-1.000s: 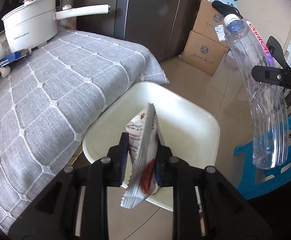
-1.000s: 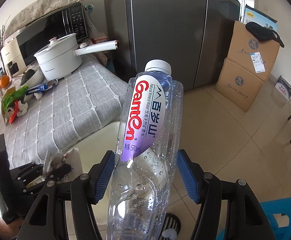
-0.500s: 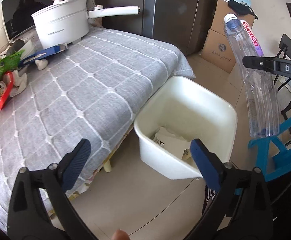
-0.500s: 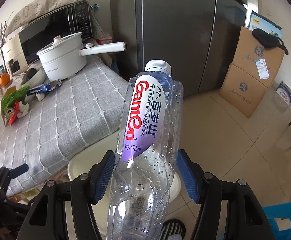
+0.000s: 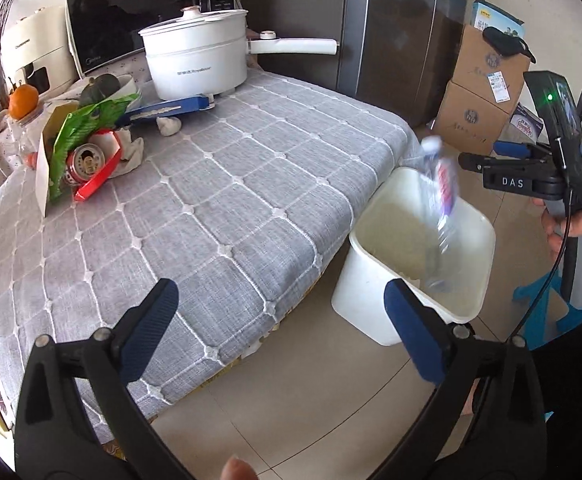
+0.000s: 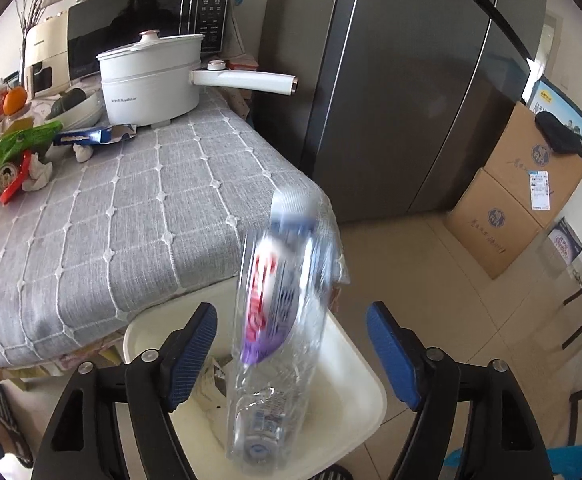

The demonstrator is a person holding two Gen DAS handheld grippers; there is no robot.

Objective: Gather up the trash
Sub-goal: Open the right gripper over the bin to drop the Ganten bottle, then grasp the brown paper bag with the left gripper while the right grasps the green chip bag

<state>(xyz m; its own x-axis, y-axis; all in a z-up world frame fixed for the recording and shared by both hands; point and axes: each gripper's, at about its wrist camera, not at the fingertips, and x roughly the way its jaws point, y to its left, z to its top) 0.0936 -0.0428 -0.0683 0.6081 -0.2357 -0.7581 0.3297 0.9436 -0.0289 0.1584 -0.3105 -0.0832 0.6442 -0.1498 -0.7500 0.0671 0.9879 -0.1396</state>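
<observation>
A clear plastic water bottle (image 6: pixel 275 392) with a red and purple label drops, blurred, base first into the white bin (image 6: pixel 367 380) on the floor by the table corner. My right gripper (image 6: pixel 293 320) hovers over the bin, its jaws opening; the bottle passes between the blue pads (image 6: pixel 195 340) without touching them. The left wrist view shows that bottle (image 5: pixel 441 208) entering the bin (image 5: pixel 355 304) below the right gripper (image 5: pixel 487 154). My left gripper (image 5: pixel 279 296) stands wide open and empty over the table edge. Crumpled wrappers lie at the bin's bottom.
On the grey quilted tablecloth (image 5: pixel 211 200), a green bag (image 5: pixel 79 128), a drink can (image 5: pixel 85 160), red scraps and tissues lie at the far left. A white pot (image 5: pixel 195 64) stands behind. Cardboard boxes (image 5: pixel 479 108) and a blue stool (image 5: pixel 539 312) flank the bin.
My left gripper opened, let the snack wrapper fall into the bin and drew back toward the table. My right gripper spread its jaws and the bottle slipped down out of them.
</observation>
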